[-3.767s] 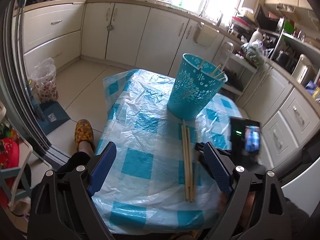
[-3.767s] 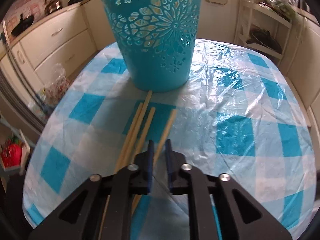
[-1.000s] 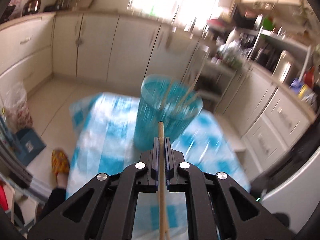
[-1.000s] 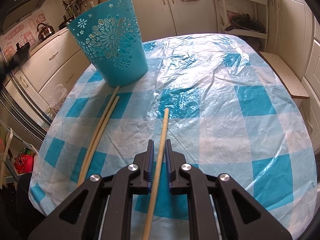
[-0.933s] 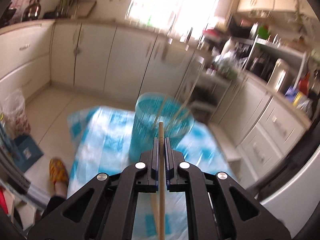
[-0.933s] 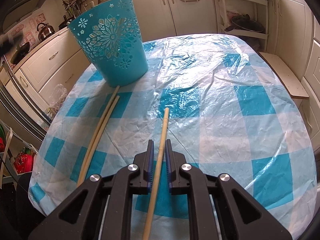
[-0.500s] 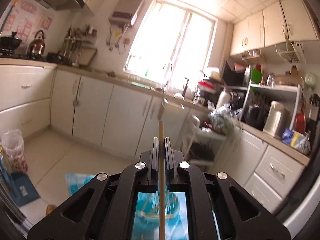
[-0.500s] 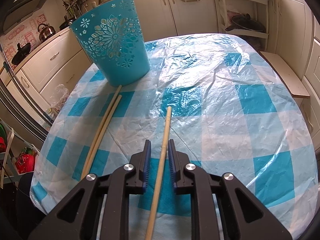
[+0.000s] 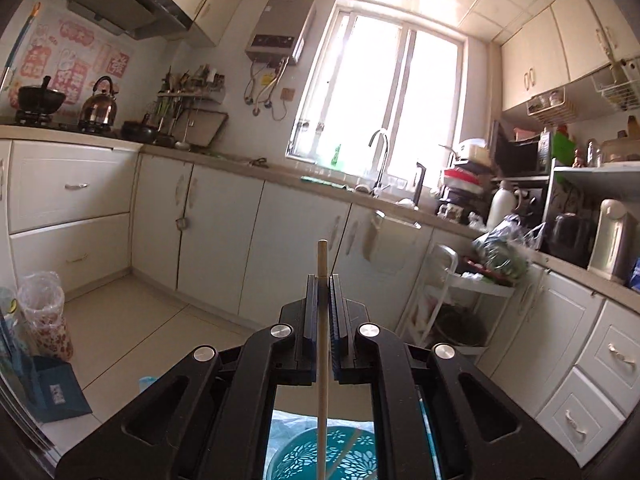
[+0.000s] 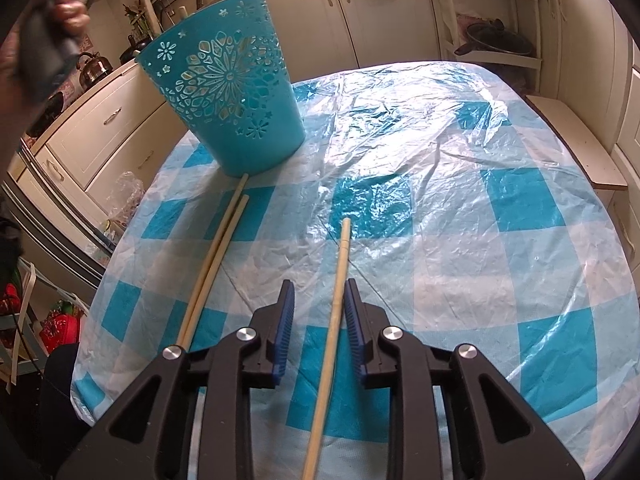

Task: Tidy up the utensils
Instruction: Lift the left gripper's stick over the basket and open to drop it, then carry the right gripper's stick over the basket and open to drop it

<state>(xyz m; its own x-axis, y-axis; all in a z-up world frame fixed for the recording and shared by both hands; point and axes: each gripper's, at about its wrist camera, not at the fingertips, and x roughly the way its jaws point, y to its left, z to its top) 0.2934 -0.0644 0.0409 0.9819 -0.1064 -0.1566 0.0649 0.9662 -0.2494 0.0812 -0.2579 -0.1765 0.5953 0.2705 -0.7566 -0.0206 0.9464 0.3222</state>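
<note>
A checked blue cloth covers the worktop (image 10: 460, 240); the left gripper (image 9: 322, 280) clamps a chopstick (image 9: 322, 340) above the teal basket (image 10: 228, 96); the right gripper (image 10: 318, 304) has jaws opening around another chopstick (image 10: 338, 280) lying flat; two more chopsticks (image 10: 216, 260) lie beside it.

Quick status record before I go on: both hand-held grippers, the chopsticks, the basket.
left hand-held gripper: shut on a chopstick, raised above the basket
right hand-held gripper: jaws opening, single chopstick between them, lying on the table
loose chopsticks: two side by side on the table, tips near the basket's base
basket: teal, upright, chopsticks already inside
</note>
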